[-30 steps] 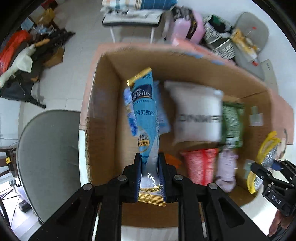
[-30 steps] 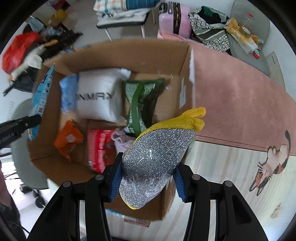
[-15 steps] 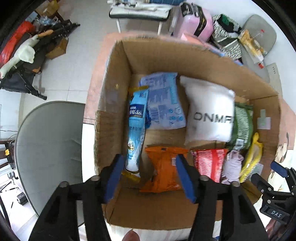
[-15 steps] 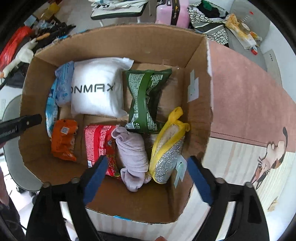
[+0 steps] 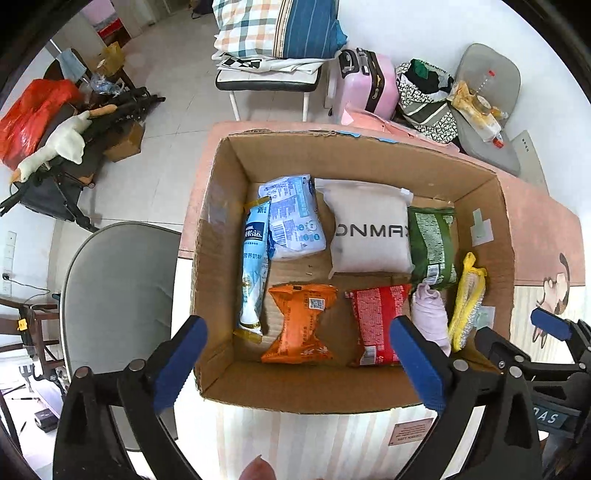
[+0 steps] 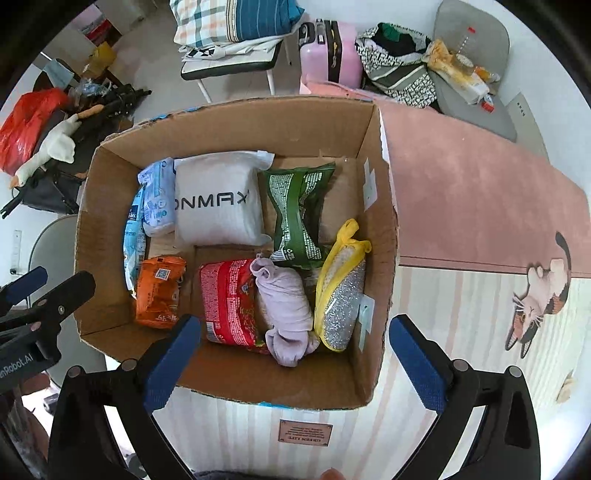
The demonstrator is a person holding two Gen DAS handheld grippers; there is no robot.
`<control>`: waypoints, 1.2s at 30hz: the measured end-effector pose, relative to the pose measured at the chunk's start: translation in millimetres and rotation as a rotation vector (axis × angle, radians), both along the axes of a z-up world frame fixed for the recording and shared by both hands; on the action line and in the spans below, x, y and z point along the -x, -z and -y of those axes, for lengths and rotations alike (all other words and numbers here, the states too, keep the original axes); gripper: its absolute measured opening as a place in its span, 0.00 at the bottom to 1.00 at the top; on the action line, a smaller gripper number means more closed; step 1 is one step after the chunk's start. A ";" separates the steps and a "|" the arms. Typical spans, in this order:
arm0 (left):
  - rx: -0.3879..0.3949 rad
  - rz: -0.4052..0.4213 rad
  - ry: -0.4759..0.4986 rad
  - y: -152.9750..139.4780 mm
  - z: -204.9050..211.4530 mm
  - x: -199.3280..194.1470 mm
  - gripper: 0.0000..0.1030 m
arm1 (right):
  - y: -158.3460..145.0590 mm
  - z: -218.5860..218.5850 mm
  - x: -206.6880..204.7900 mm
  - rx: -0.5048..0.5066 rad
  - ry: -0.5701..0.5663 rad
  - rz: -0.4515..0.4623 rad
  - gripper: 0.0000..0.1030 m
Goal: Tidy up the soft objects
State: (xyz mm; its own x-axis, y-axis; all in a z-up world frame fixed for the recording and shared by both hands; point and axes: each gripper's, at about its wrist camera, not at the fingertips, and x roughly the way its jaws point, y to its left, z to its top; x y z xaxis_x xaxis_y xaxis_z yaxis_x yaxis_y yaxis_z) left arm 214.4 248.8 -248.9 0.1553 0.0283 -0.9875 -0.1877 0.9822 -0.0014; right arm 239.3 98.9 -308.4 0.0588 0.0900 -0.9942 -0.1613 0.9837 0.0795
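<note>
A cardboard box (image 5: 207, 236) (image 6: 380, 258) holds soft packs. A light-blue milk-powder sachet (image 5: 253, 269) lies along its left wall and a yellow-and-silver scrub mitt (image 6: 340, 291) (image 5: 467, 302) leans by its right wall. Between them lie a white ONMAX pack (image 5: 369, 232), a blue tissue pack (image 5: 293, 218), a green pack (image 6: 299, 214), an orange pack (image 5: 301, 325), a red pack (image 6: 229, 299) and a lilac sock (image 6: 284, 310). My left gripper (image 5: 299, 365) and right gripper (image 6: 295, 362) are both open and empty above the box's near edge.
The box stands on a table with a pink cloth (image 6: 480, 192) and a striped cat-print mat (image 6: 480, 332). A grey chair (image 5: 118, 295) stands left of the box. Another chair with a folded quilt (image 5: 277, 33), a pink suitcase (image 5: 369, 81) and bags stand behind.
My left gripper let go of the blue sachet and my right let go of the scrub mitt; both now lie in the box. Both grippers opened and drew back and up.
</note>
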 end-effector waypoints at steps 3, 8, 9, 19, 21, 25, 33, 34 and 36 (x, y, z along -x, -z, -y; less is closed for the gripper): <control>-0.004 -0.005 0.001 1.7 2.7 3.1 0.99 | 0.3 -0.4 5.2 0.004 -0.001 -0.001 1.00; -0.004 0.000 -0.006 -3.5 9.3 12.5 0.99 | -6.8 4.2 14.3 0.014 0.001 0.019 1.00; -0.006 0.009 -0.004 -8.0 11.5 15.4 0.99 | -10.6 5.7 16.2 0.013 0.004 0.026 1.00; -0.037 0.144 0.006 -81.8 37.2 53.4 0.99 | -95.6 30.3 54.6 -0.014 0.034 0.185 1.00; -0.047 0.177 0.013 -101.0 42.5 63.2 0.99 | -116.4 34.7 66.9 -0.030 0.031 0.213 1.00; -0.043 0.233 0.025 -135.5 50.2 83.7 0.99 | -156.5 41.9 91.3 -0.046 0.016 0.278 1.00; -0.052 0.327 0.031 -191.5 61.0 135.7 0.99 | -225.2 63.1 151.9 -0.066 0.008 0.385 1.00; -0.051 0.334 0.028 -195.0 61.1 139.1 0.99 | -232.1 65.6 157.7 -0.067 0.010 0.399 1.00; -0.048 0.356 0.020 -204.8 60.9 148.7 0.99 | -244.9 70.5 168.0 -0.064 0.014 0.426 1.00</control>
State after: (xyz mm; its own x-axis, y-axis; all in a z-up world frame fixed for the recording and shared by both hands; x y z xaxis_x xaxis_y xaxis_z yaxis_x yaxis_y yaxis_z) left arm 65.7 187.9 -44.1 0.4905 0.0664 -0.8689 -0.1647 0.9862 -0.0176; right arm 71.3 28.5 -63.5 0.4645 0.1468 -0.8733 -0.1791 0.9814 0.0697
